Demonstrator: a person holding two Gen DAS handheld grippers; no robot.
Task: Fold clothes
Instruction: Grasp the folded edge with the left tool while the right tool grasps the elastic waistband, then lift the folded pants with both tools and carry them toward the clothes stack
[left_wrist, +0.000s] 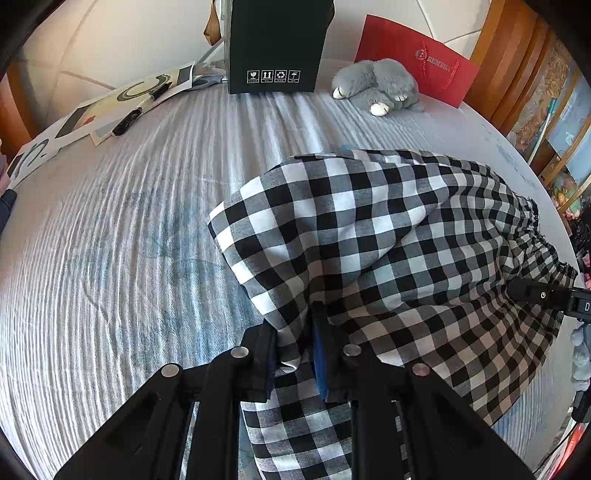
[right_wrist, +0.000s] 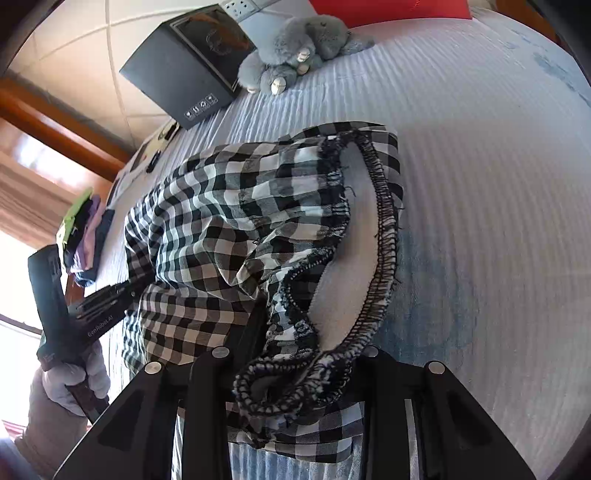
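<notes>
Two claws hold one garment: checked black-and-white shorts (left_wrist: 369, 236), lifted partly off the bed (left_wrist: 129, 240), the loose bulk draped on the striped cover.

Left claw (left_wrist: 295, 354): jaws pinched on a fold of checked cloth at the shorts' near edge, cloth running down between the fingers. Which hem or leg this is, the left wrist view does not settle.

Right claw (right_wrist: 295, 354): jaws closed on the gathered elastic waistband (right_wrist: 380, 229), which loops open beyond the claw with bed cover showing through the opening. In the left wrist view the right claw sits at the waistband end of the shorts, opposite the left claw.

Handling, judged: thin woven cloth, light, soft, no stiffness; it sags and bunches between the two holds. The waistband is thicker and ruffled, so it gives a surer bite than the flat cloth, which may slip from a shallow pinch. Best holds look like the waistband corners and the leg hems, kept taut between the claws so a crease falls straight.

Beyond the shorts, toward the wall: a grey plush toy (left_wrist: 380, 86), a black box (left_wrist: 277, 44), a red bag (left_wrist: 417, 59). Left of the shorts, at the bed edge: a stack of clothes (right_wrist: 86, 236).

Fold stage not determinable; the shorts are bunched, not flat.
</notes>
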